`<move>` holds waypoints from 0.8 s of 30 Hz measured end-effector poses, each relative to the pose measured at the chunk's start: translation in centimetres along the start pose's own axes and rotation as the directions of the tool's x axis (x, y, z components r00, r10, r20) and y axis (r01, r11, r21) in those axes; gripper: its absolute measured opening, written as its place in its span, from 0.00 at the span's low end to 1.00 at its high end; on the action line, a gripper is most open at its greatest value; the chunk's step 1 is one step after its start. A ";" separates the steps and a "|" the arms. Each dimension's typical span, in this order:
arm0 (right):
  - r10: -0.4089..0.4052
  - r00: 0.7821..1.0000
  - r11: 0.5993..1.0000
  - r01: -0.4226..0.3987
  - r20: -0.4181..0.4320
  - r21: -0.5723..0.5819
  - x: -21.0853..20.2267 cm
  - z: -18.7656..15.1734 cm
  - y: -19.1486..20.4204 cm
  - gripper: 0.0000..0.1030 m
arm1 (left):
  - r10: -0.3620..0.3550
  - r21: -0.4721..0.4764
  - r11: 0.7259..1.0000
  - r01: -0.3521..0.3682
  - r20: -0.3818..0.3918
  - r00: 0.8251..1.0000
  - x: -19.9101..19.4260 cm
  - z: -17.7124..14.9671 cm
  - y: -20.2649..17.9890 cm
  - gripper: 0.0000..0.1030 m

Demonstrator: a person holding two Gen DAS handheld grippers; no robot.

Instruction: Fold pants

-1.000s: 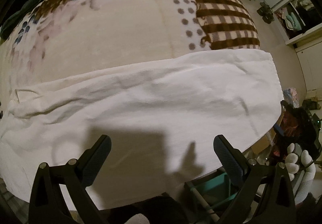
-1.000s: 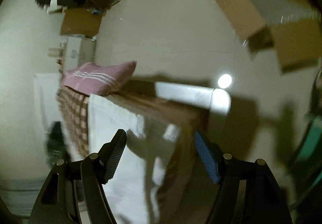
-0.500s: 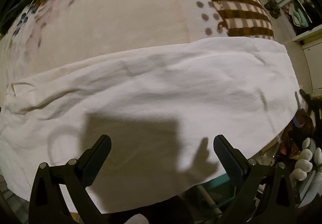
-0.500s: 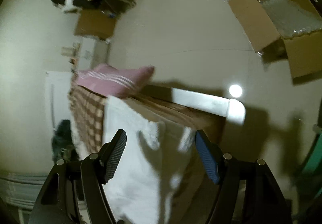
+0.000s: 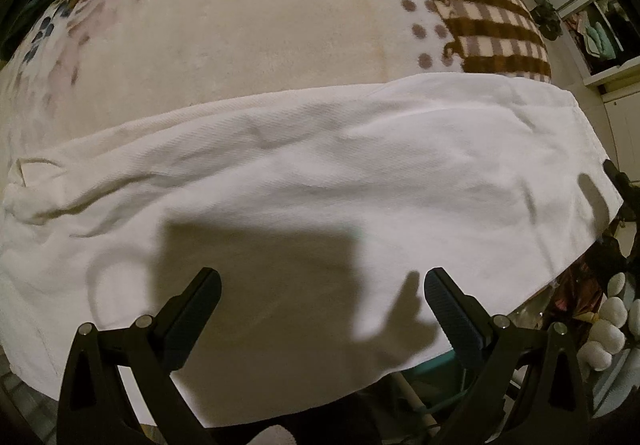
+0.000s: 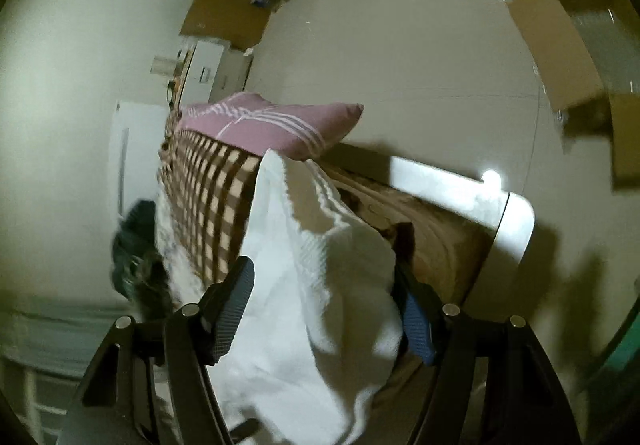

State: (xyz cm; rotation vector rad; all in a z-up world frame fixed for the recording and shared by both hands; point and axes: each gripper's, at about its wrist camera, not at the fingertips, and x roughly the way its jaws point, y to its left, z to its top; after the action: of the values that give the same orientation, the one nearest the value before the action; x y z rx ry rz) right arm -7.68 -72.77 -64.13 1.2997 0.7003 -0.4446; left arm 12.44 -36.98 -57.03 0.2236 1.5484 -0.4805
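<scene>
You are holding your left tongs spread wide above the white pants, gripping nothing; the pants are lying flat across the bed. Your right tongs are standing open around the pants' end, pads not pressing.

Pants on blanket; pillow behind.

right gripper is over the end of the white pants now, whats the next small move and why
Probably close the right gripper on the end of the white pants. Its jaws stand open with the cloth bunched between them, apparently not pinched. The pants lie flat across the blanket, unfolded, and the left gripper hovers open above them, holding nothing.
</scene>
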 end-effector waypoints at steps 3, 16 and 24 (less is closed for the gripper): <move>-0.021 1.000 0.999 0.022 0.010 -0.048 -0.1 0.0 1.1 0.51 | -0.001 -0.001 1.000 0.001 0.001 1.000 0.0 0.1 0.2 1.00; -0.037 0.999 0.960 0.046 0.039 -0.276 -0.8 -5.1 10.7 0.14 | -0.047 -0.114 0.992 0.059 0.101 0.994 -4.8 -0.4 5.2 1.00; 0.075 0.989 0.877 -0.127 -0.129 -0.464 -0.6 -16.4 22.5 0.13 | -0.053 -0.266 0.958 0.108 0.207 0.977 -12.3 -5.5 16.6 1.00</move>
State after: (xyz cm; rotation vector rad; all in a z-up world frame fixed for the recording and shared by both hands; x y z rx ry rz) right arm 3.16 -51.76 -49.40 0.8944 0.7696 -0.1031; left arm 15.22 -17.97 -47.66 -0.1017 1.4138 -0.3338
